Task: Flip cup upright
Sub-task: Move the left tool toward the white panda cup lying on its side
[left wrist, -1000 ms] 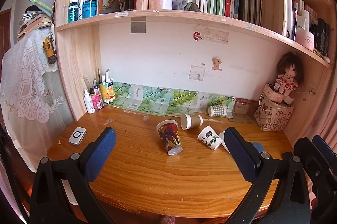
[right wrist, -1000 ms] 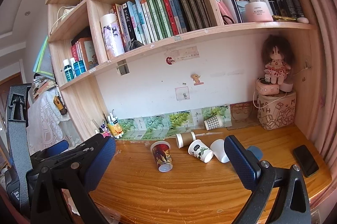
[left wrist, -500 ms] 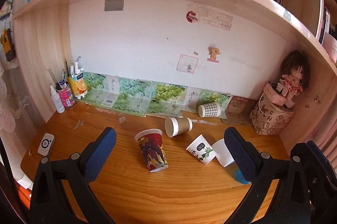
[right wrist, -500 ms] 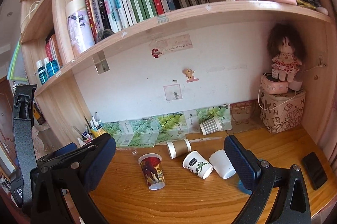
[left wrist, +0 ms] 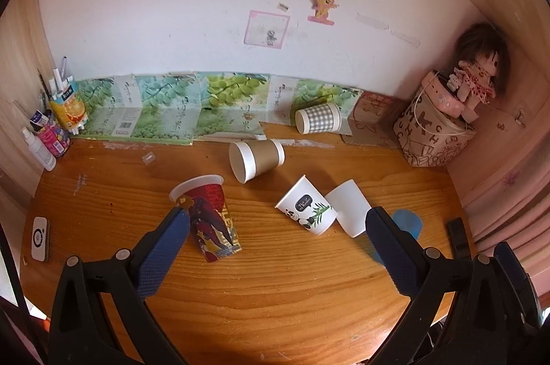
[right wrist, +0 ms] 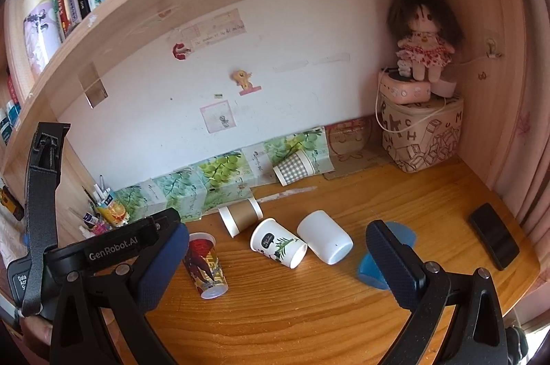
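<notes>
Several paper cups lie on their sides on the wooden desk [left wrist: 275, 289]. A red printed cup [left wrist: 209, 220] lies nearest my left gripper [left wrist: 276, 241], which is open and empty just above the desk. A brown cup [left wrist: 256, 158], a panda cup [left wrist: 306, 210], a plain white cup [left wrist: 349, 207] and a checked cup [left wrist: 318, 122] lie behind. In the right wrist view my right gripper [right wrist: 275, 258] is open and empty, facing the red cup [right wrist: 206, 265], panda cup [right wrist: 278, 246], white cup [right wrist: 325, 241], brown cup [right wrist: 240, 219] and checked cup [right wrist: 294, 167].
A blue disc [right wrist: 385, 258] lies by the right finger. A black phone [right wrist: 495, 239] lies at the right edge. A patterned box [right wrist: 421, 134] with a doll [right wrist: 422, 35] fills the back right corner. Pens and bottles [left wrist: 51, 124] stand back left. A white device [left wrist: 40, 238] lies left.
Both grippers have moved forward and down toward the desk. The cups look larger and closer, and the upper shelves have left the left wrist view. No cup has moved.
</notes>
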Demonstrator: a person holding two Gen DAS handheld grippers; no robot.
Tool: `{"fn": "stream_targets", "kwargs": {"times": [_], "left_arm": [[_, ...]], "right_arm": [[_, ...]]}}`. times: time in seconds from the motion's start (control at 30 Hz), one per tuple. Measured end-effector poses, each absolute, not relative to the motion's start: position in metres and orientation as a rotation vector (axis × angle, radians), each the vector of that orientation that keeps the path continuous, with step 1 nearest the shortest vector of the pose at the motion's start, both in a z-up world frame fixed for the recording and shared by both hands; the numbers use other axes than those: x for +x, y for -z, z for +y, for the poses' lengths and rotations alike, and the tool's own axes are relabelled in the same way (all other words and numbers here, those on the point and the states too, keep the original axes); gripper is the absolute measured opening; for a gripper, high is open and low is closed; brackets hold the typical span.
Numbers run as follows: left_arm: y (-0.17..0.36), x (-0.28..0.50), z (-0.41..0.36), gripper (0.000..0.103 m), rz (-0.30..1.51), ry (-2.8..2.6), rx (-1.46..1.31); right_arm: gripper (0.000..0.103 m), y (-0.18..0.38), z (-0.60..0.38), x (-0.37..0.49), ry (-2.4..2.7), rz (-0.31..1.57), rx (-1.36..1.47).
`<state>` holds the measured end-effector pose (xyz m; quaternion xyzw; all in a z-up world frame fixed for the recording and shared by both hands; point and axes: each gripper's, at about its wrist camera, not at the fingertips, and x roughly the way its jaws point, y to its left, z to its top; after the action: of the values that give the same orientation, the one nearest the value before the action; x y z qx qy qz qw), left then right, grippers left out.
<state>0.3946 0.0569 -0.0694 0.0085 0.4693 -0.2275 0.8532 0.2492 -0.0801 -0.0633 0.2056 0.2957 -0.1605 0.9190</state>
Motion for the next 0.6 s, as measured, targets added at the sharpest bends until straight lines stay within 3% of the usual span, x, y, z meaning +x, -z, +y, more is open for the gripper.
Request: {"fn": "stream_targets", "kwargs": {"times": [0.6], "left_arm": [[0.155,0.439,0.017,0.102,1.357,0.224,-0.233]], "right_arm": [[0.103,0.115,-0.174,0.313,0.138,0.840,0.432]]}}
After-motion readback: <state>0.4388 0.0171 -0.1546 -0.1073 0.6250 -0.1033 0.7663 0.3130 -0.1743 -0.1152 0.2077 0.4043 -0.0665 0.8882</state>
